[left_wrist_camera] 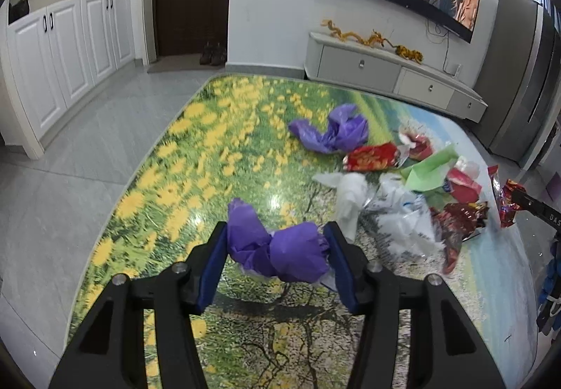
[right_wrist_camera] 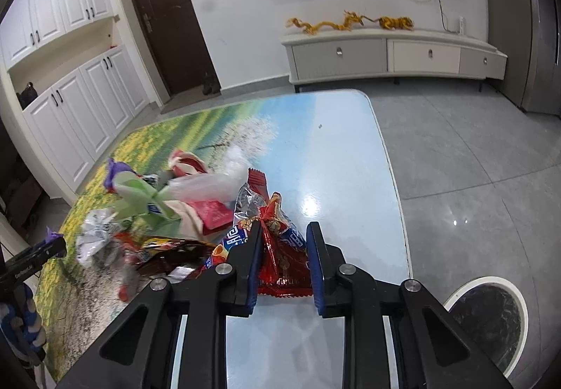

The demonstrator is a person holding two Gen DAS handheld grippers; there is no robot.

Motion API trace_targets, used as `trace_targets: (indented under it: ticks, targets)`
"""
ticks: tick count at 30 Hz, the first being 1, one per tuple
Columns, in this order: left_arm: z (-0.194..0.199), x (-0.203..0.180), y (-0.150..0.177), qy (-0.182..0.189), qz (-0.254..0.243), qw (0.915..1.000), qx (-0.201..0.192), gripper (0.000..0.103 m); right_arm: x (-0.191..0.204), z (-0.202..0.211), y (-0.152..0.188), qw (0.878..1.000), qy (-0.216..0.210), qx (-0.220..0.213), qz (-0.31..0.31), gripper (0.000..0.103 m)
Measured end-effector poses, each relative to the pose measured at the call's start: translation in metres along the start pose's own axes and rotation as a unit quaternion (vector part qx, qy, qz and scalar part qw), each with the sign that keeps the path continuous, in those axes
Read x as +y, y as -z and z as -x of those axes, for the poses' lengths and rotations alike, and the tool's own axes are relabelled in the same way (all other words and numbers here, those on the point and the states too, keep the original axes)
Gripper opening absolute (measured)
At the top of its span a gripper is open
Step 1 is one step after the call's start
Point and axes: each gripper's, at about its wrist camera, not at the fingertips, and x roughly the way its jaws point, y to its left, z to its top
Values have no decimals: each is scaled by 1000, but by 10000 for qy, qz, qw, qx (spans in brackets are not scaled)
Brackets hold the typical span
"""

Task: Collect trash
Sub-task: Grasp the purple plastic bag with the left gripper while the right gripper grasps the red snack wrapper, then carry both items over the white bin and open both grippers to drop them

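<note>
Clamping purple wad [left_wrist_camera: 280, 254], left claw [left_wrist_camera: 277, 261], right claw [right_wrist_camera: 284, 264] pinching red wrapper [right_wrist_camera: 280, 270], lettering blurred.

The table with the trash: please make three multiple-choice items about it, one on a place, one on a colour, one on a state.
1. Where is the round bin with the white rim?
A. on the table
B. on the floor beside the table
C. on the TV cabinet

2. What colour is the crumpled bag between the left tongs?
A. purple
B. green
C. red

3. In what state are the right tongs?
A. wide open above bare table
B. out of view
C. closed on a red snack wrapper

Answers:
1 B: the bin stands on the grey tiles by the table edge.
2 A: the pads of the left tongs press on a purple bag.
3 C: the right tongs pinch the red wrapper.
</note>
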Motion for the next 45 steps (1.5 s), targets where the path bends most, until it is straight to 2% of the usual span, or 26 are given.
trace_targets:
  ticks: [7,10,14,17,22,27,31,34,40,42,45]
  targets:
    - [29,-37,-22,276,-340,9986,-296,52,-1,34,1,9993,-64,-350,-69,22]
    - [39,-73,-33,574,-624,9957,-385,52,-14,52,2,9985,-1,-518,-163,22]
    - [44,-135,-50,1182,-938,9879,-357,52,-44,78,10,9966,190,-704,-395,22]
    - [44,-192,-59,1666,-1234,9779,-280,52,-73,97,18,9939,400,-825,-606,22]
    - [31,-307,-57,2349,-1865,9539,68,52,-134,120,38,9870,866,-882,-1032,21]
    - [1,-407,-33,2774,-2305,9304,652,52,-193,122,69,9778,1372,-651,-1445,21]
    - [-32,-472,-6,2929,-2528,9147,1165,52,-234,110,98,9703,1655,-302,-1740,21]
    - [-54,-508,14,2997,-2648,9039,1521,53,-259,95,118,9645,1773,-5,-1960,21]
    - [-78,-549,44,3097,-2747,8889,1963,55,-293,68,148,9536,1862,418,-2329,25]
    - [-89,-554,50,3152,-2733,8841,2103,57,-302,62,156,9504,1879,511,-2425,28]
    - [-95,-567,58,3187,-2744,8796,2224,63,-312,56,168,9471,1858,648,-2537,40]
